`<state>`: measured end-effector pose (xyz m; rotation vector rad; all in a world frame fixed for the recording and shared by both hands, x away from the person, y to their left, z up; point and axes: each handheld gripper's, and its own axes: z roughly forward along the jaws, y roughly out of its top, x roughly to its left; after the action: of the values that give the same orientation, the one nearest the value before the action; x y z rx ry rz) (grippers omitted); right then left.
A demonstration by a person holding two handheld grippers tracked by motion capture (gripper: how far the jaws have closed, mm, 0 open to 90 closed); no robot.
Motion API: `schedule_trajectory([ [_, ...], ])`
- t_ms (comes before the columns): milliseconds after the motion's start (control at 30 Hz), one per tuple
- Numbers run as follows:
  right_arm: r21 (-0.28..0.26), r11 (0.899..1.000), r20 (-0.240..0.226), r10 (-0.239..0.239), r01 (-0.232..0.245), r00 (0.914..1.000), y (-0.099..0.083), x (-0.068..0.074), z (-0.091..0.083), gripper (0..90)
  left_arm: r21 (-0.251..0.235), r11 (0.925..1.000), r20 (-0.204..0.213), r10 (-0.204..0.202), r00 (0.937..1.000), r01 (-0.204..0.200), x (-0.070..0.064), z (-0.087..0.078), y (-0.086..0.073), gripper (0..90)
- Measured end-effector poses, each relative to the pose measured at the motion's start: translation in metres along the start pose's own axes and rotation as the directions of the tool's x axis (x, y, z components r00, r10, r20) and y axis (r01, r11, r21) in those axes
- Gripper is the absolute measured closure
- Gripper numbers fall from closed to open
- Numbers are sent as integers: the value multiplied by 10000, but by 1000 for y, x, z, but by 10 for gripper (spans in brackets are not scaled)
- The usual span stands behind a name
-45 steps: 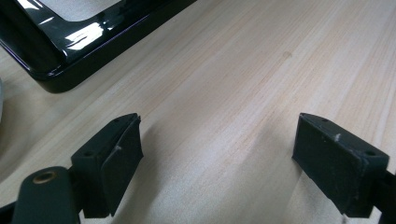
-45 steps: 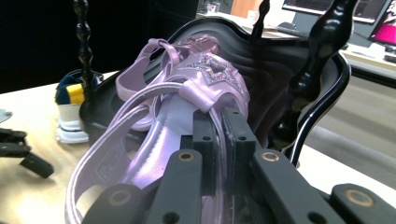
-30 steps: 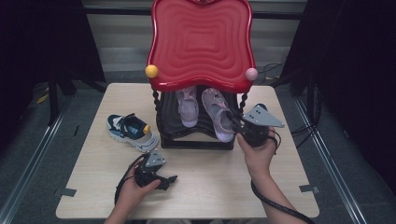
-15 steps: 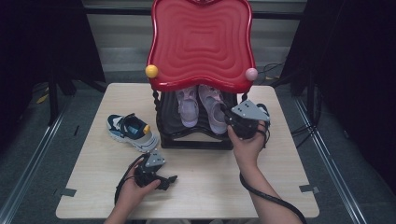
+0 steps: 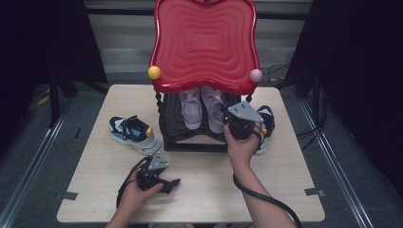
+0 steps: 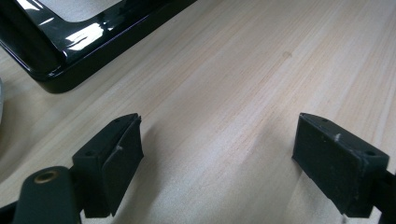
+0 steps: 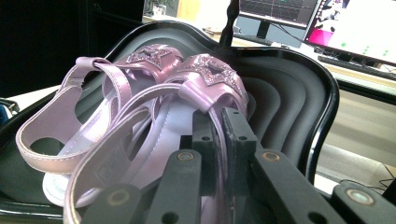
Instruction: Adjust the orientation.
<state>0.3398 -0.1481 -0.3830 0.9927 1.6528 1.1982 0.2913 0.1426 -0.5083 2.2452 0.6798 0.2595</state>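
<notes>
Two lilac sandals with glitter stars lie side by side on the black lower shelf (image 5: 195,142) of a rack with a red top (image 5: 204,42). My right gripper (image 5: 223,115) reaches in from the front right and is shut on the right sandal (image 5: 212,108). In the right gripper view its jaws (image 7: 219,122) pinch that sandal's strap (image 7: 205,100), with the left sandal (image 7: 88,112) beside it. My left gripper (image 5: 172,184) rests on the table in front of the rack. Its jaws (image 6: 215,140) stand open over bare wood.
A navy and white sneaker (image 5: 133,135) lies on the table left of the rack. A second dark sneaker (image 5: 267,118) lies right of the rack, behind my right hand. The rack's glossy black base (image 6: 70,49) is close to my left gripper. Monitors (image 7: 355,28) stand beyond.
My right gripper has moved left toward the rack with the right sandal, which now lies straighter beside the other one. The sneaker behind the right hand has come into sight. The left gripper has not moved.
</notes>
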Motion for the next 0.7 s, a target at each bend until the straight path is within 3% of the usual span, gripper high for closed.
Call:
schedule_trajectory([
  [700,-82,9994,406,348,-345,9986,-7,5,11,840,7,10000,-7,59,10000,-59,0,0,0,152],
])
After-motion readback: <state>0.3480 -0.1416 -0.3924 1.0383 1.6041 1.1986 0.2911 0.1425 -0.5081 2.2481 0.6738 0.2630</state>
